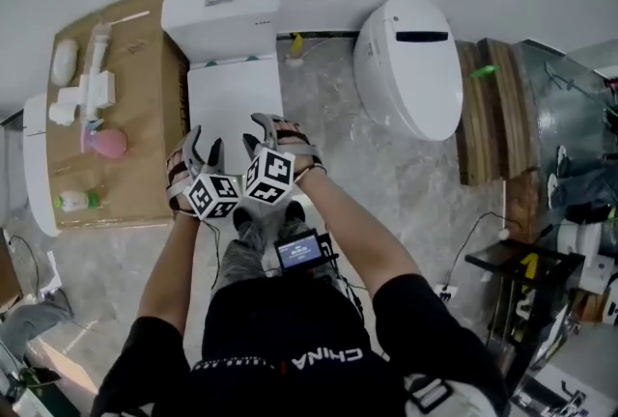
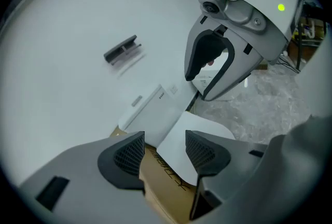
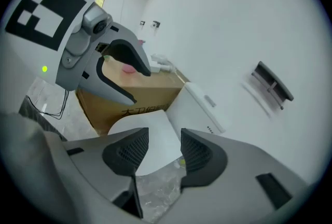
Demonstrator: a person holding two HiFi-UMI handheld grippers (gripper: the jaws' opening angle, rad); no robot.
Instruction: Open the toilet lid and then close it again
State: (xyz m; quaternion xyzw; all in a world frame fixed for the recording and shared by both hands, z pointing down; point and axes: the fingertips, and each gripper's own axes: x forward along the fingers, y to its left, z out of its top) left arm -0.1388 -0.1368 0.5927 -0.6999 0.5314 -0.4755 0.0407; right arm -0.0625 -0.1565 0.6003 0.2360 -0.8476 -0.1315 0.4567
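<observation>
One toilet (image 1: 220,19) is standing against the wall beside a cardboard box (image 1: 145,116), its lid (image 1: 235,101) lying closed. I am holding my left hand-held gripper (image 2: 164,149) and right hand-held gripper (image 3: 165,149) side by side above the lid, both spread, pinching nothing.

My head camera looked steeply down from well above on the left gripper (image 1: 205,152) and right gripper (image 1: 259,137), held side by side over the toilet lid (image 1: 235,101). Each gripper camera sat close behind its own jaws and faced ahead of them at the lid, the tank (image 1: 220,14) beyond and the cardboard box (image 1: 145,116) beside the left gripper. All three views shared those. Each gripper camera also caught the other gripper.
</observation>
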